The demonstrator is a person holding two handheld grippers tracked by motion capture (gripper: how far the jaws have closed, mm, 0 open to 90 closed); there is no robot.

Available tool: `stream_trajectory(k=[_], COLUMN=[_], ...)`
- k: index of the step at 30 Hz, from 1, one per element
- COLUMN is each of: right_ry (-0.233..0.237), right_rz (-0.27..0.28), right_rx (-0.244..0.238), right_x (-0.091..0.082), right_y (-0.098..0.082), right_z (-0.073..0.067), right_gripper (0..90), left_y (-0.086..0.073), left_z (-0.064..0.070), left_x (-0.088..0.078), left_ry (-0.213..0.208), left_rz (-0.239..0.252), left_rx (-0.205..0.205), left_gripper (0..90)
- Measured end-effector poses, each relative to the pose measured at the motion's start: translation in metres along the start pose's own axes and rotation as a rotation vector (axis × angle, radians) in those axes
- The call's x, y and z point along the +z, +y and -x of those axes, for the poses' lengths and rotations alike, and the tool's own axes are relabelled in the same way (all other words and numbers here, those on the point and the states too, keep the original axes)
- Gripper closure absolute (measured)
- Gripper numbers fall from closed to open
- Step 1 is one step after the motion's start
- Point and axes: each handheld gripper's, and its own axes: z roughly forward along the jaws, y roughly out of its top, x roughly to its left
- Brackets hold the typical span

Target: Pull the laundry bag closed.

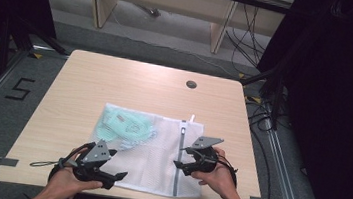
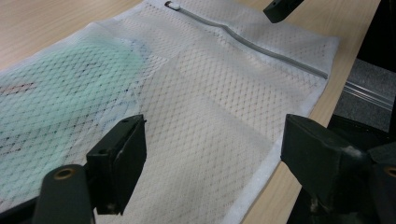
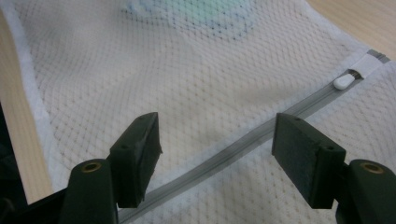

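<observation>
Green garment (image 1: 128, 126) inside zipped mesh bag (image 1: 158, 158)

The mesh bag (image 1: 158, 153) is white with a diamond-net pattern. Its zipper (image 1: 178, 160) is grey. The garment (image 1: 126, 126) inside is pale green.

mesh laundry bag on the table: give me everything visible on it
The white mesh laundry bag lies flat on the light wooden table, near its front edge. A closed grey zipper runs across it, white pull tab at the far end. A pale green folded garment shows through the far-left part. Both open tools hover over it, not gripping.
</observation>
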Motion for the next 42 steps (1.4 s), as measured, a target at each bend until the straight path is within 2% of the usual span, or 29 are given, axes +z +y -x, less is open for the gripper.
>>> stream_trajectory(k=[1, 2, 3, 7, 8, 9, 10, 13, 14, 15, 16, 17, 18, 19, 20, 22, 23, 24, 25, 27, 28, 29, 31, 34, 35, 37, 38, 39, 42], right_ry=[-0.004, 0.003, 0.001, 0.005, 0.007, 0.013, 0.015, -0.002, 0.008, 0.012, 0.008, 0.007, 0.011, 0.008, 0.011, 0.008, -0.002, 0.003, 0.000, 0.005, 0.001, -0.003, -0.016, -0.016, -0.025, -0.016, -0.025, -0.037, -0.037], right_rz=[0.036, -0.004, 0.018, 0.010, -0.007, -0.014, 0.013, 0.008, 0.004, -0.017, 0.005, 0.004, -0.018, 0.004, -0.009, -0.011, 0.017, -0.010, 0.015, -0.017, -0.024, 0.007, -0.004, -0.028, 0.007, -0.029, 0.001, -0.016, -0.021], right_rx=[-0.002, -0.005, -0.001, 0.003, 0.010, -0.011, 0.015, -0.004, 0.014, 0.004, 0.011, 0.005, 0.005, 0.014, 0.018, 0.013, 0.013, 0.016, 0.032, 0.023, 0.012, 0.016, 0.014, -0.004, 0.009, 0.025, 0.029, -0.007, -0.009], right_x=[0.003, -0.001, 0.000, -0.002, -0.003, -0.004, -0.003, -0.005, -0.006, -0.009, -0.007, -0.007, -0.010, -0.008, -0.010, -0.013, -0.011, -0.014, -0.013, -0.016, -0.017, -0.015, -0.016, -0.020, -0.018, -0.022, -0.020, -0.021, -0.022], right_y=[-0.002, -0.002, -0.004, -0.009, -0.010, -0.011, -0.013, -0.016, -0.016, -0.016, -0.017, -0.019, -0.019, -0.021, -0.022, -0.024, -0.027, -0.027, -0.029, -0.030, -0.031, -0.033, -0.034, -0.035, -0.037, -0.038, -0.040, -0.041, -0.042], right_z=[-0.001, -0.002, -0.003, -0.006, -0.007, -0.006, -0.008, -0.008, -0.009, -0.009, -0.010, -0.011, -0.011, -0.013, -0.014, -0.014, -0.015, -0.015, -0.018, -0.018, -0.017, -0.018, -0.018, -0.018, -0.020, -0.023, -0.025, -0.023, -0.024], right_gripper=[32.6, 32.5, 32.3, 31.8, 31.7, 31.6, 31.5, 31.2, 31.1, 30.7, 30.3, 30.1, 30.0, 29.6, 29.3, 28.8, 28.6, 28.5, 28.2, 28.0, 27.9, 27.7, 27.6, 27.2, 27.1, 26.8, 26.8, 26.8, 26.6], left_y=[-0.001, -0.002, -0.002, -0.004, -0.004, -0.005, -0.005, -0.007, -0.007, -0.008, -0.008, -0.007, -0.008, -0.008, -0.009, -0.010, -0.010, -0.011, -0.012, -0.014, -0.015, -0.015, -0.018, -0.019, -0.020, -0.021, -0.022, -0.022, -0.022], left_z=[0.002, 0.000, 0.000, -0.002, -0.004, -0.003, -0.004, -0.005, -0.007, -0.006, -0.006, -0.007, -0.006, -0.007, -0.006, -0.008, -0.008, -0.007, -0.007, -0.004, -0.005, -0.005, -0.003, -0.003, -0.003, -0.003, -0.002, -0.001, -0.002], left_x=[0.002, 0.000, -0.001, -0.003, -0.004, -0.005, -0.006, -0.008, -0.009, -0.009, -0.010, -0.011, -0.011, -0.013, -0.013, -0.016, -0.017, -0.017, -0.018, -0.017, -0.018, -0.019, -0.017, -0.019, -0.019, -0.020, -0.020, -0.019, -0.019], left_ry=[-0.006, -0.004, 0.003, 0.008, 0.009, 0.014, 0.020, 0.018, 0.022, 0.027, 0.019, 0.030, 0.017, 0.031, 0.023, 0.028, 0.031, 0.034, 0.034, 0.022, 0.028, 0.026, 0.021, 0.039, 0.034, 0.030, 0.033, 0.031, 0.040], left_rz=[0.029, 0.008, 0.002, 0.009, 0.002, -0.003, -0.009, -0.004, -0.012, -0.001, 0.001, -0.004, 0.016, 0.002, 0.021, 0.001, -0.006, -0.003, -0.007, 0.009, 0.000, -0.017, -0.008, -0.029, -0.023, -0.020, -0.028, -0.029, -0.035], left_rx=[-0.028, -0.001, -0.007, -0.011, 0.017, -0.005, -0.008, -0.006, 0.008, -0.013, -0.021, -0.015, -0.022, -0.023, -0.041, -0.031, -0.023, -0.030, -0.029, -0.050, -0.023, -0.004, -0.033, -0.013, -0.013, -0.013, -0.023, -0.022, -0.016], left_gripper=[22.1, 22.1, 22.0, 21.2, 21.2, 21.1, 21.0, 21.0, 20.9, 20.8, 20.8, 20.8, 20.8, 20.6, 20.2, 19.9, 19.7, 19.7, 19.6, 19.3, 19.3, 19.2, 19.0, 19.0, 19.0, 19.2, 19.3, 19.4, 19.4])
